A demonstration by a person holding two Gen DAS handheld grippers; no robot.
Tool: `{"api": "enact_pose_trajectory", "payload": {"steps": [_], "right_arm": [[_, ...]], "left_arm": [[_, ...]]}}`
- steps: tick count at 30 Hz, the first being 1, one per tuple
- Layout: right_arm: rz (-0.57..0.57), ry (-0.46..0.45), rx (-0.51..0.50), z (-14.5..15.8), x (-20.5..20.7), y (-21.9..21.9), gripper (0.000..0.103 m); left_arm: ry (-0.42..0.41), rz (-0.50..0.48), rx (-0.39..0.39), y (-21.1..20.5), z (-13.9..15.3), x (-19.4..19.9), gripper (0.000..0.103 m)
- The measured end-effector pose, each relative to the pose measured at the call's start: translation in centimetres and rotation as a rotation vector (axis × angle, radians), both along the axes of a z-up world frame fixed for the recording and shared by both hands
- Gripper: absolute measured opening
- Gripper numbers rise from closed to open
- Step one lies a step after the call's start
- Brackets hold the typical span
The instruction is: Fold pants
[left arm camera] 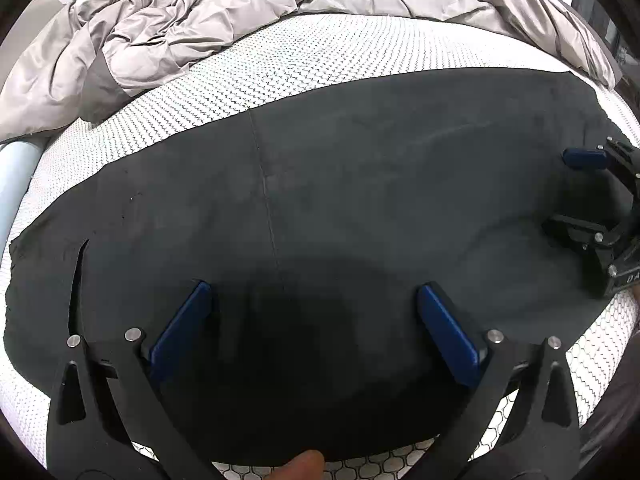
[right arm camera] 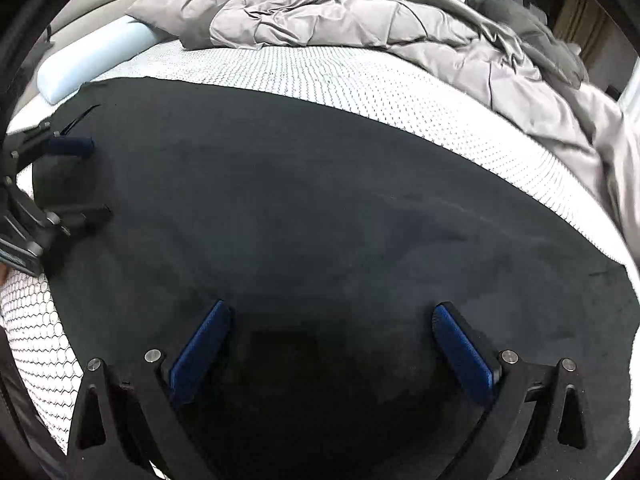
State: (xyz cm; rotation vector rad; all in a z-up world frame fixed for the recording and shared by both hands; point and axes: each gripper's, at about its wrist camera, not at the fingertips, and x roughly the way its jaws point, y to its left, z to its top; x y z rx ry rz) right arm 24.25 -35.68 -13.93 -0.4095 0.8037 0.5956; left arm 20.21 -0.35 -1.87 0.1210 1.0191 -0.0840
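Grippers: left gripper and right gripper both spread wide, low over the cloth, pinching nothing | pants: dark, flat across the mattress, near hem at the mattress edge | beyond: bare mattress strip along the far hem | far: rumpled grey comforter, pale bolster

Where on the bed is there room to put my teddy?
A bare strip of mattress runs between the black pants and the rumpled grey blanket. The near side is crowded: the pants and both open hand-held grippers.
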Motion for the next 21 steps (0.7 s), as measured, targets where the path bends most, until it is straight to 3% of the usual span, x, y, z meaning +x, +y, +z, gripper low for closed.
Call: {"api": "enact_pose_trajectory", "payload": {"steps": [6, 11, 16, 19, 21], "right_arm": [[-0.041, -0.029, -0.010, 0.2, 0.3, -2.0, 0.102], [-0.224, -0.088, -0.073, 0.8, 2.2, -6.5, 0.103], [-0.461, -0.035, 0.012, 1.0, 5.6, -12.6, 0.103], [-0.490, -0.016, 0.074, 1.7, 5.4, -13.0, 0.103], [-0.428, -0.028, 0.112, 2.8, 4.7, -11.5, 0.103]], "left_arm": [[-0.007, 0.024, -0.007, 1.8, -0.2, 0.2, 0.103], [-0.009, 0.029, -0.005, 3.2, -0.4, 1.1, 0.103], [-0.010, 0.032, 0.007, 2.9, -0.3, 0.9, 0.103], [-0.062, 0.030, 0.055, 2.5, 1.0, 1.0, 0.103], [-0.103, 0.043, 0.039, 2.3, 2.1, 1.8, 0.103]]}}
